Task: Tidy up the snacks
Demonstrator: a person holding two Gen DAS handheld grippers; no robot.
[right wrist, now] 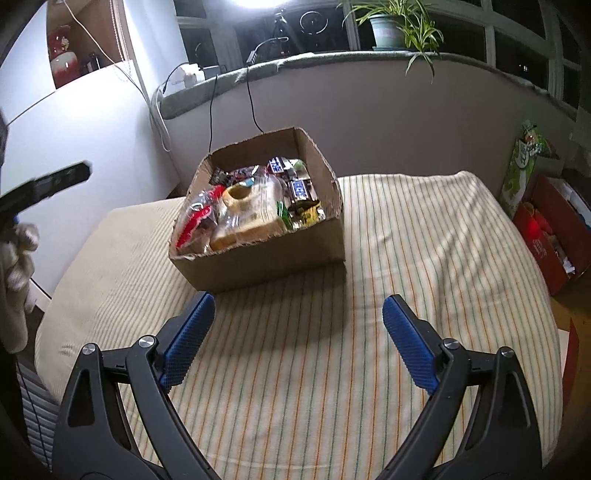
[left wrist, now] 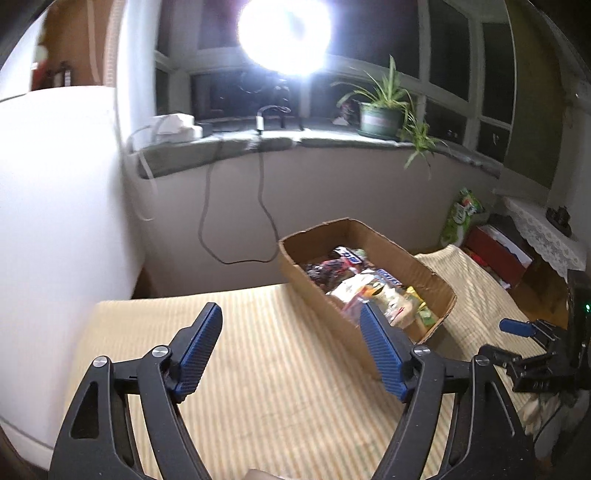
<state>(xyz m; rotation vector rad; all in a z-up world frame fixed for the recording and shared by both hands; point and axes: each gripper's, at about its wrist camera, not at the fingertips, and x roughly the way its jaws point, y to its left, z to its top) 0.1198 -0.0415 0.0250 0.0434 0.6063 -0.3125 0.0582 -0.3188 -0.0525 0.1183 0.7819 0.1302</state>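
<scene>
A brown cardboard box (right wrist: 258,254) stands on a striped cloth (right wrist: 369,332) and holds several wrapped snacks (right wrist: 258,206): a bagged bread loaf, a red packet, dark bars with blue labels, green and yellow packets. In the left wrist view the same box (left wrist: 332,317) lies to the right with its snacks (left wrist: 369,288) showing. My left gripper (left wrist: 290,321) hovers open over the cloth just left of the box, nothing between its blue pads. My right gripper (right wrist: 298,308) stands open over the cloth in front of the box, also empty.
A window sill (right wrist: 332,62) with a potted plant (right wrist: 391,26), cables and a bright lamp (left wrist: 284,33) runs behind. A white cabinet (left wrist: 55,184) stands at left. A red box (right wrist: 550,229) and a green bag (right wrist: 521,170) sit at right. A gloved hand (right wrist: 16,258) appears at the left edge.
</scene>
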